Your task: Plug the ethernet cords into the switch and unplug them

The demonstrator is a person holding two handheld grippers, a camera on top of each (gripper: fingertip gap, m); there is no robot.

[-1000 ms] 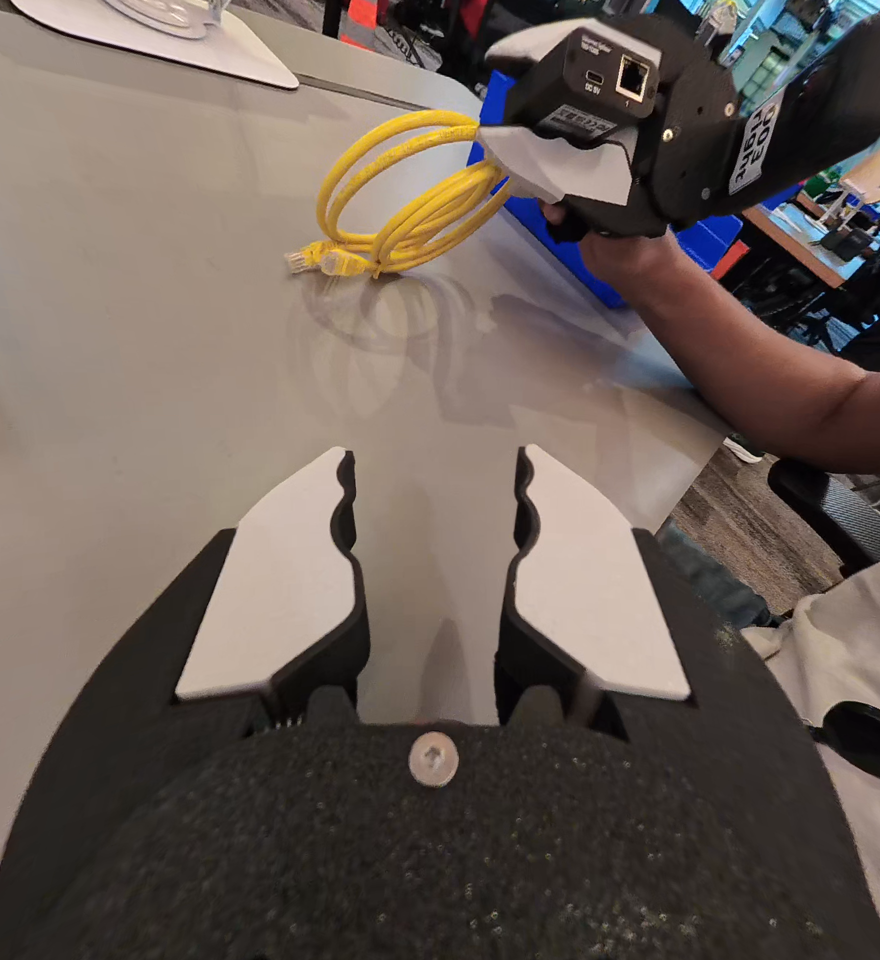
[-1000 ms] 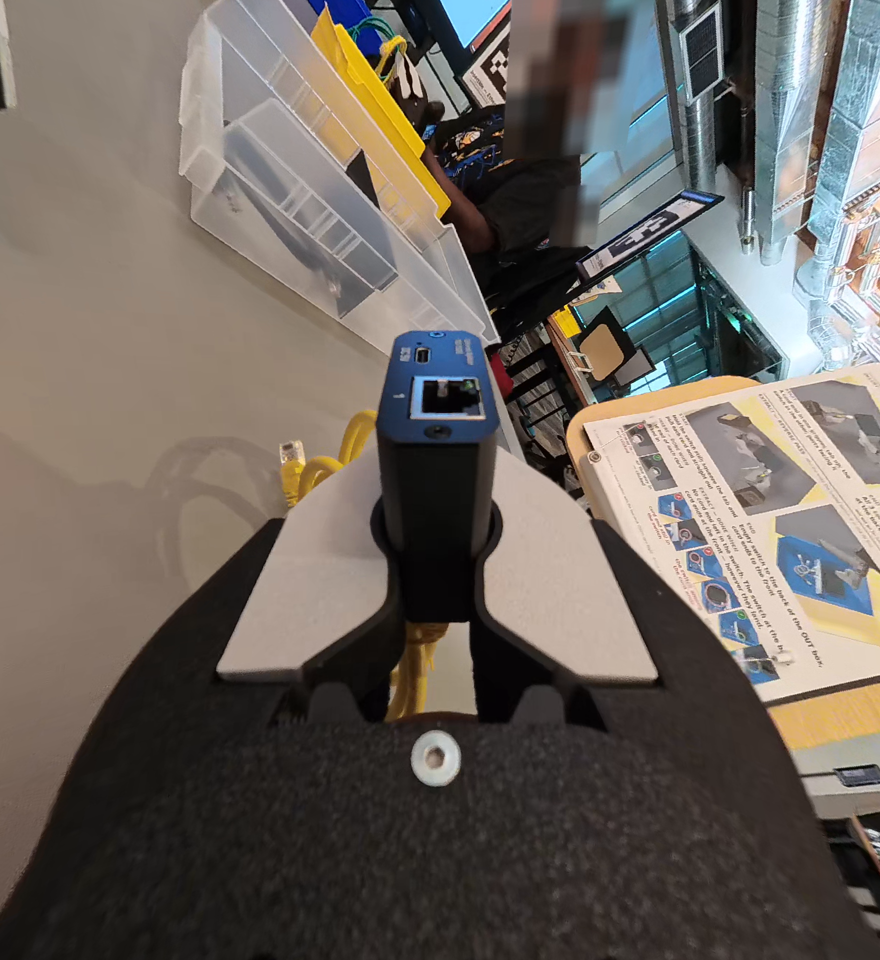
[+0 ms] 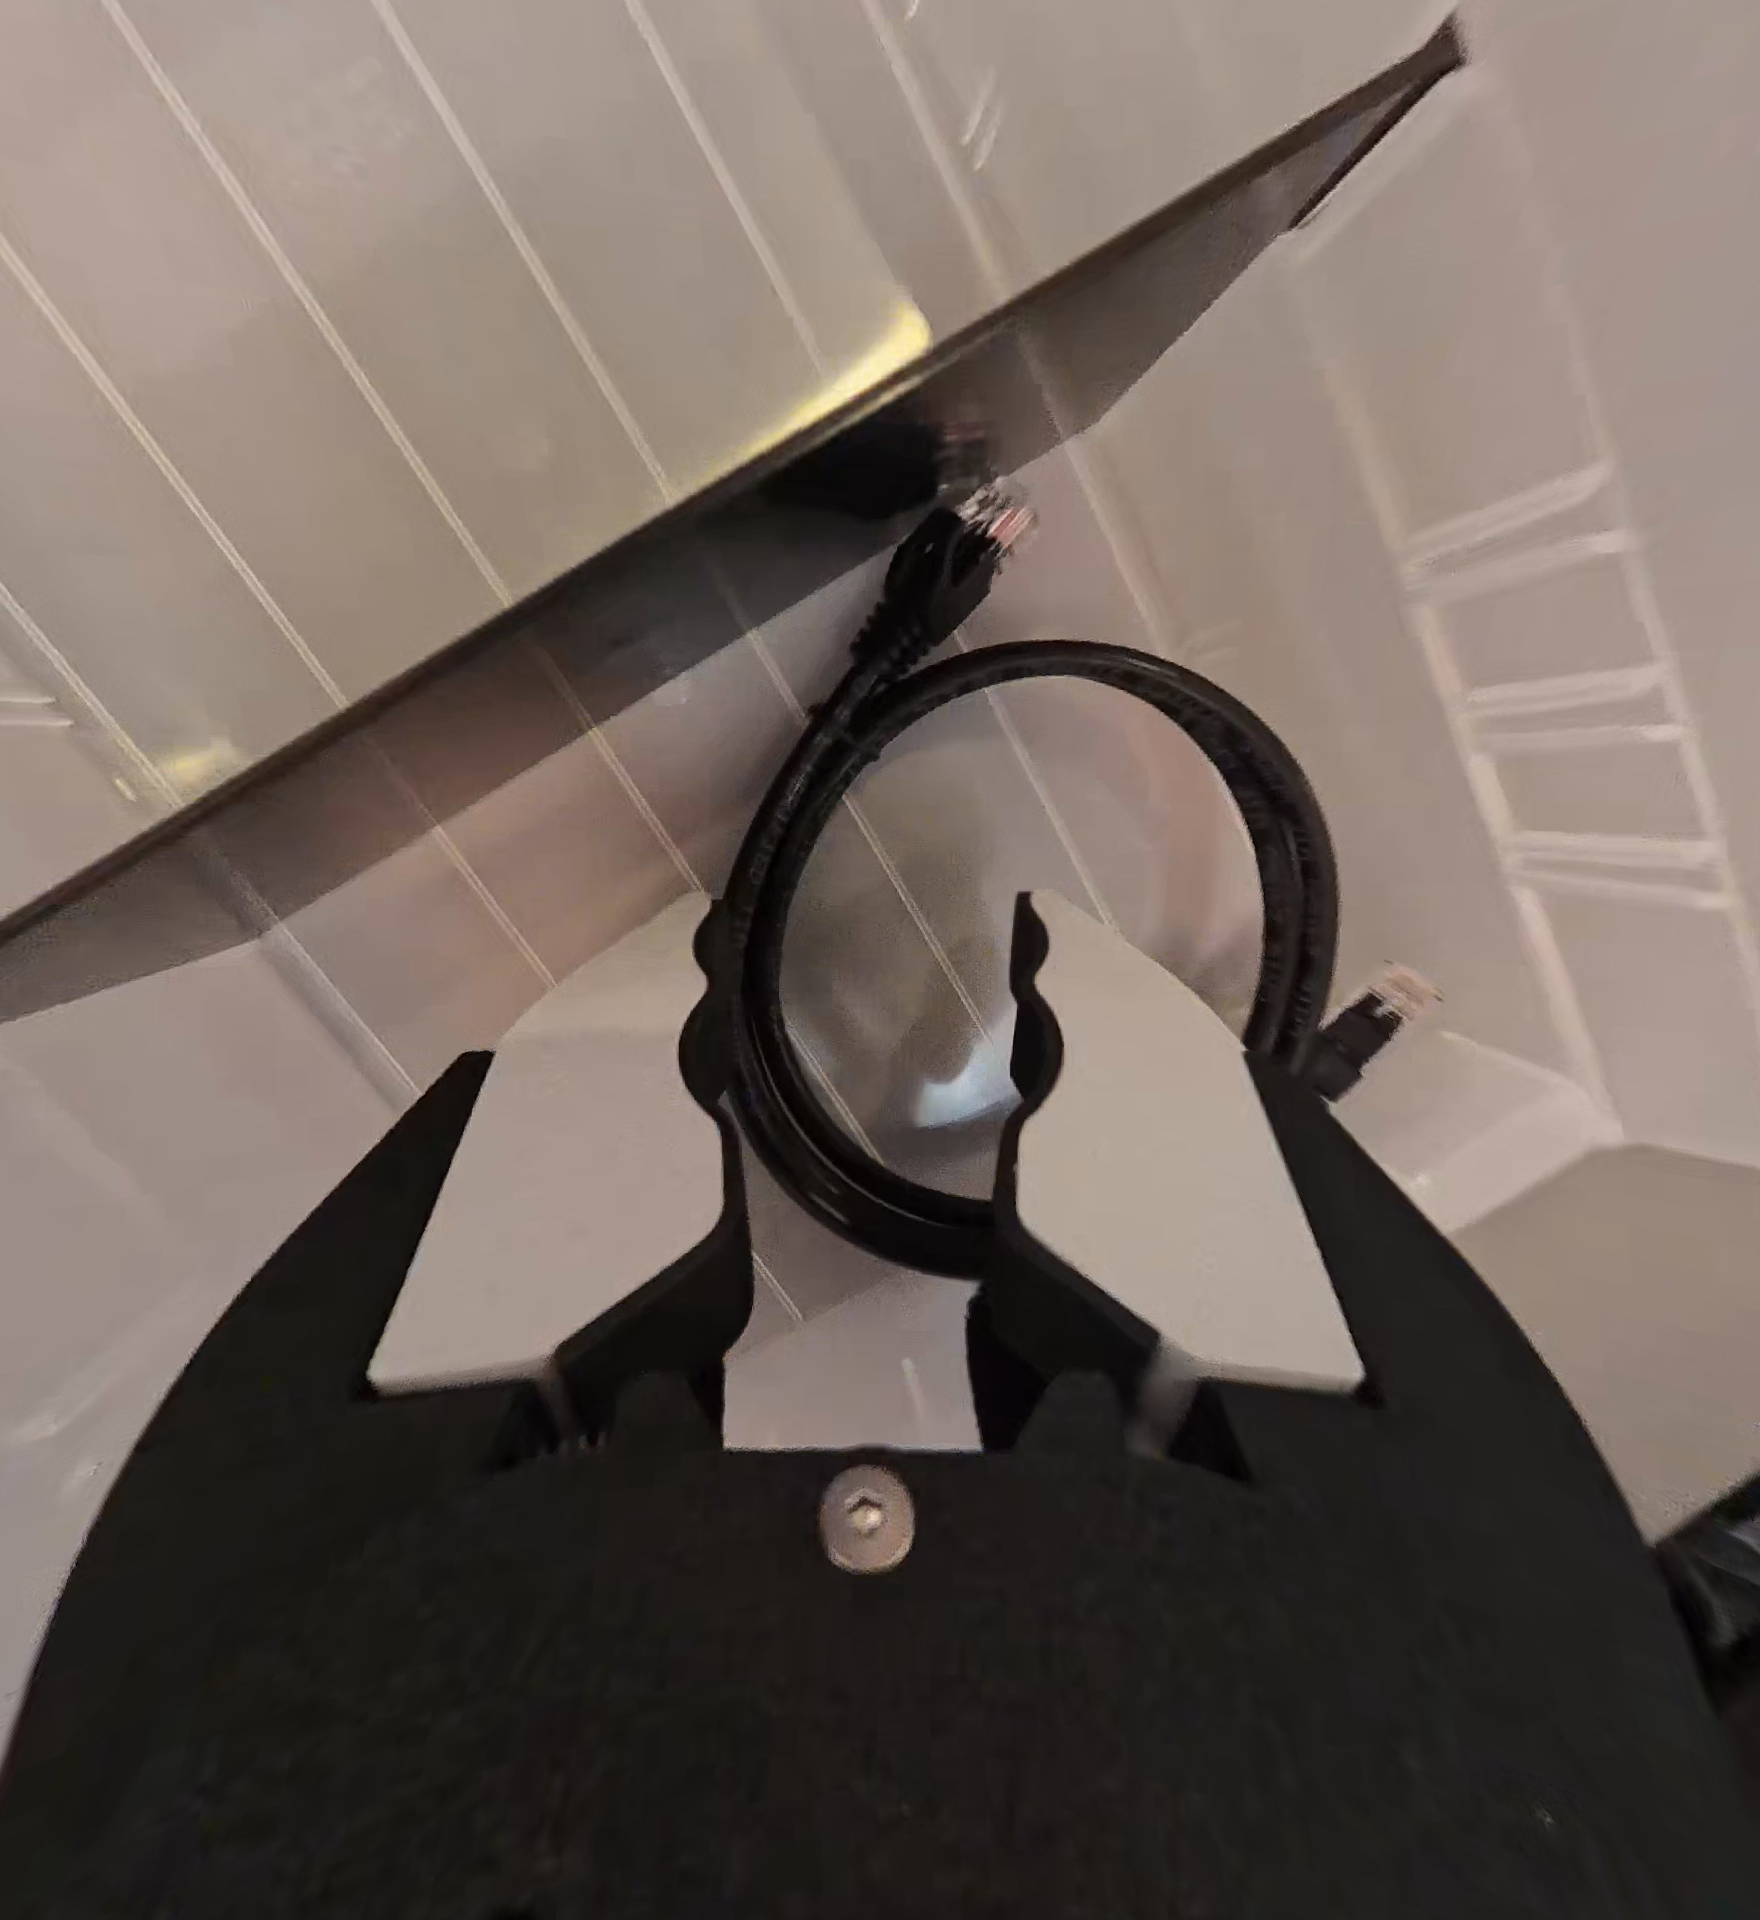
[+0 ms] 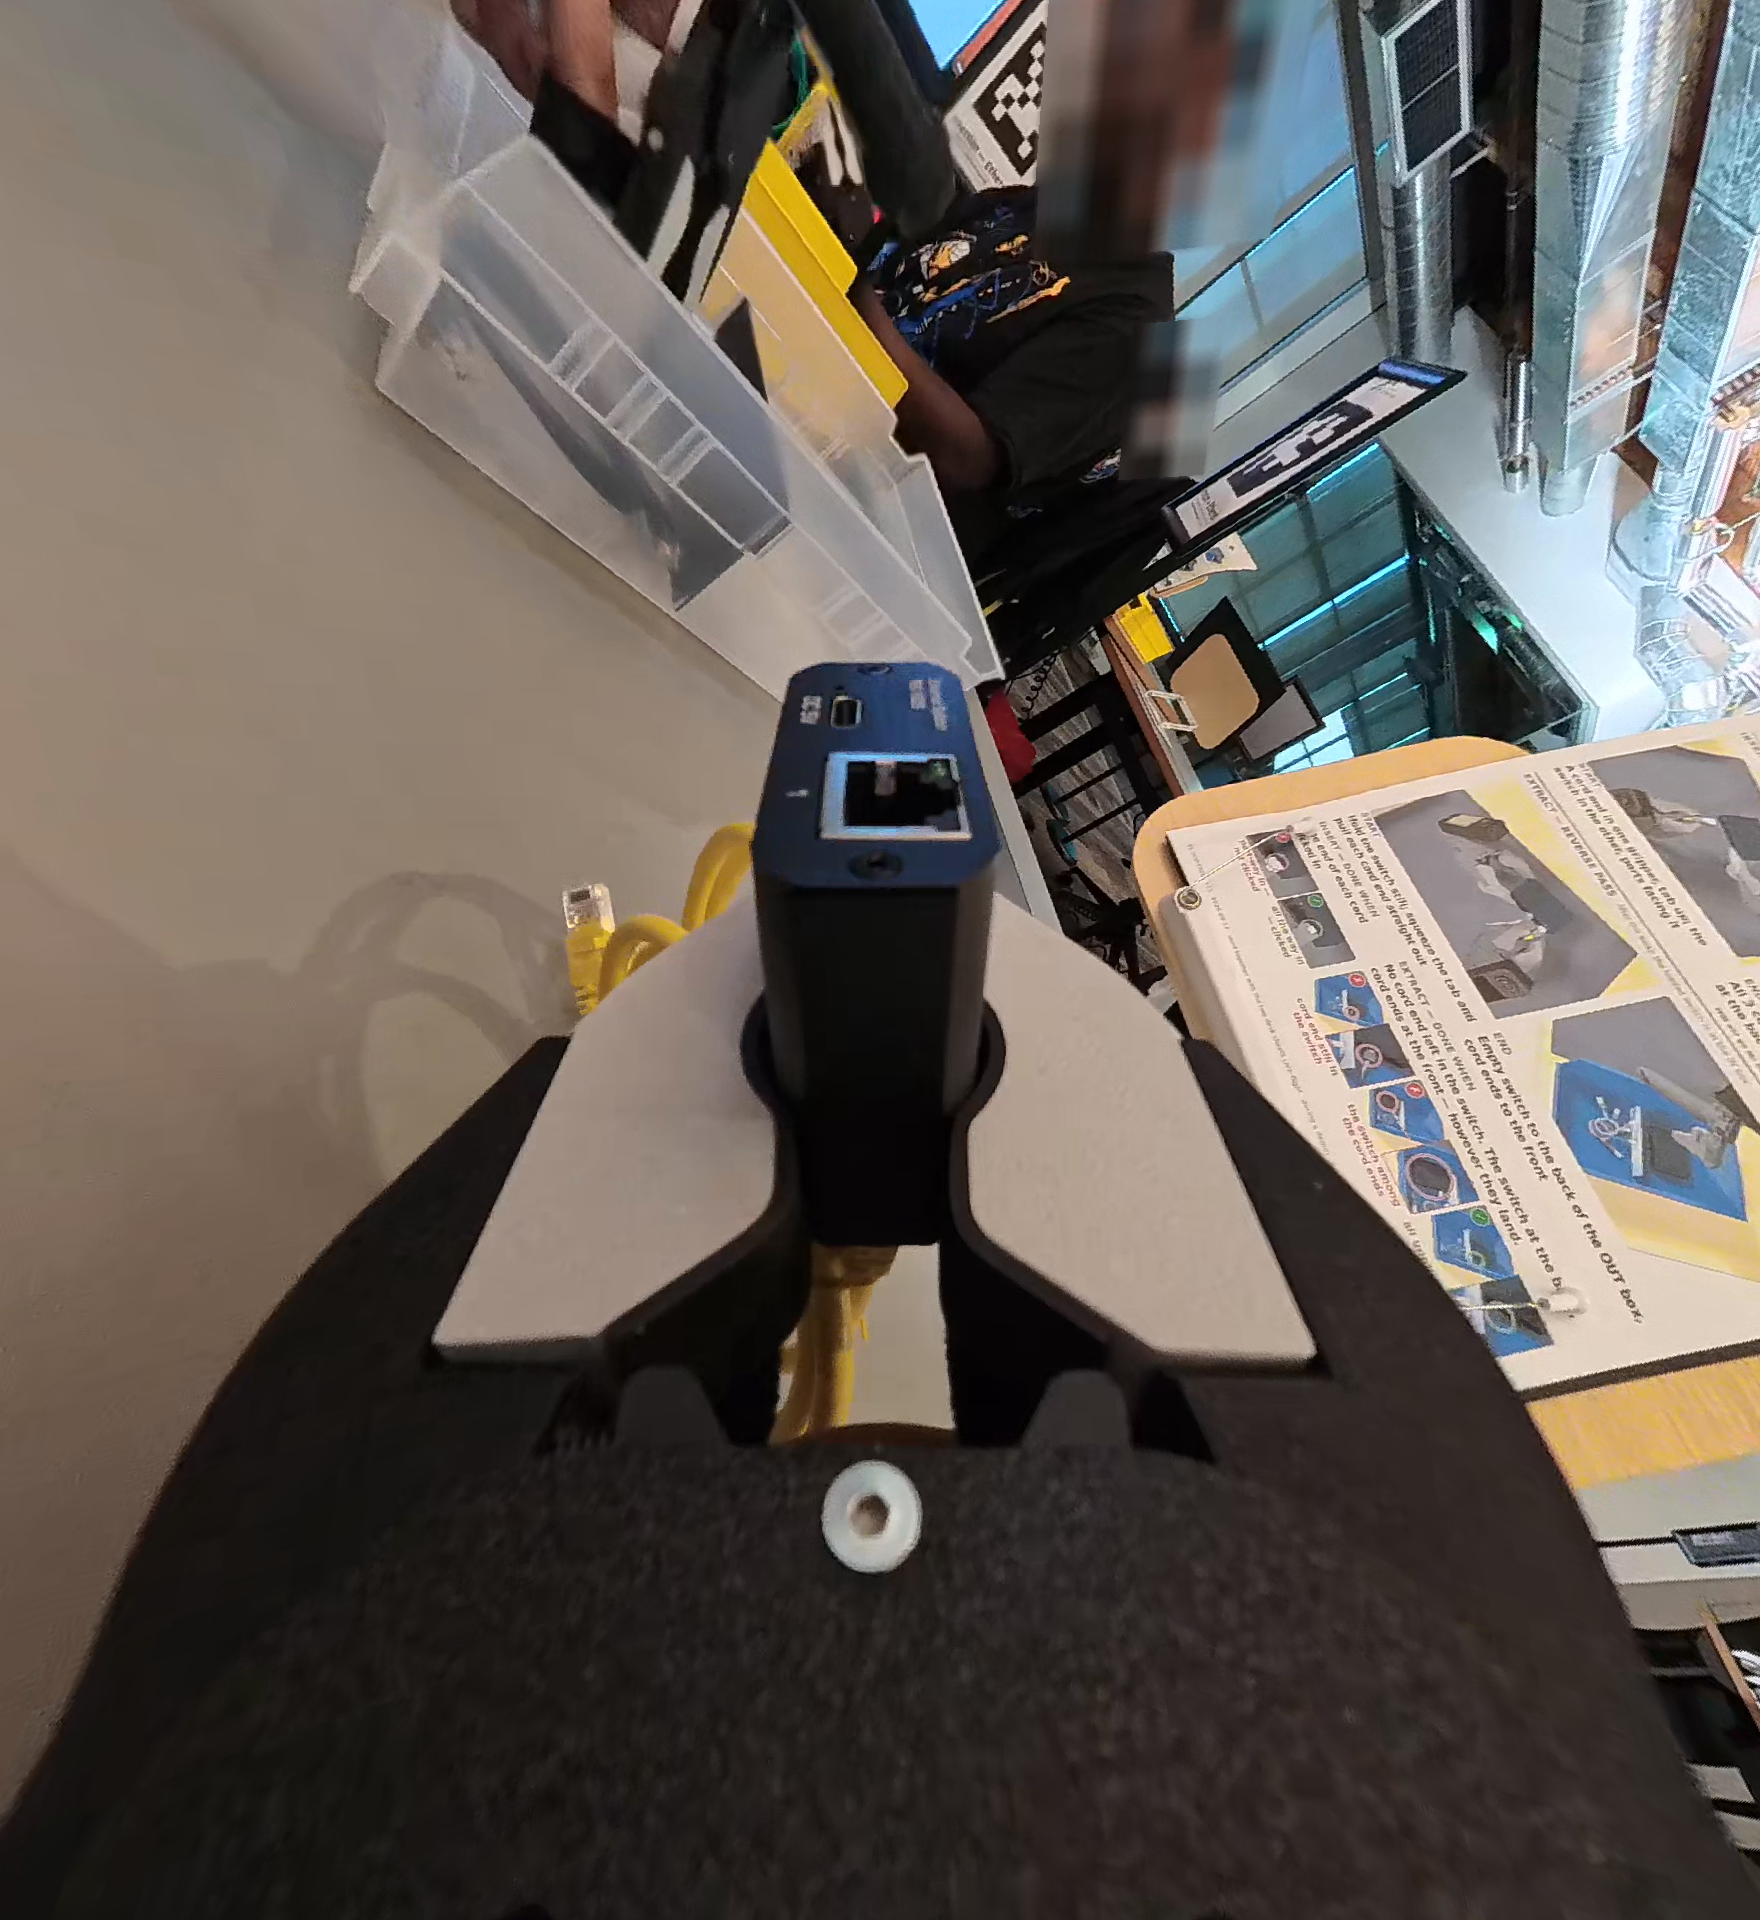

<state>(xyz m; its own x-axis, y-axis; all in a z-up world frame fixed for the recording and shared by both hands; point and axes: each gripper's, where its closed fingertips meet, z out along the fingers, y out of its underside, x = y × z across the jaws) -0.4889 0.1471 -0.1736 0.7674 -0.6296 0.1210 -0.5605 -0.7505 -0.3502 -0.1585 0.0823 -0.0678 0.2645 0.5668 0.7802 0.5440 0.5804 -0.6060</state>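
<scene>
The switch [image 4: 871, 935] stands clamped upright between the right gripper's [image 4: 871, 1039] jaws, pads pressed on its black flanks and its blue end face turned away from the wrist. Its network port is empty, as it was a second ago, so nothing is plugged in yet. Just left of those jaws the yellow cord [image 4: 637, 945] lies coiled on the counter [image 4: 180, 727], one clear plug sticking up.

The change is on the left side. A second ago the left gripper [image 3: 860, 987] hung over bare counter with nothing between its jaws; now it has swung over to a clear plastic bin [image 3: 1478, 727] and reaches in at a coiled black cord [image 3: 1271, 790]. The loop passes between the jaws, lying along the left finger [image 3: 595, 1122], while the right finger stands clear of it, so the jaws are open and the cord is not gripped. One plug [image 3: 959, 561] points away beyond the tips; the other [image 3: 1375, 1013] lies just right of the right finger. I judge this the pickup of the next cord, with closing on it the step ahead.

The left wrist tilts downward into the bin; the right holds level, rolled sideways.
</scene>
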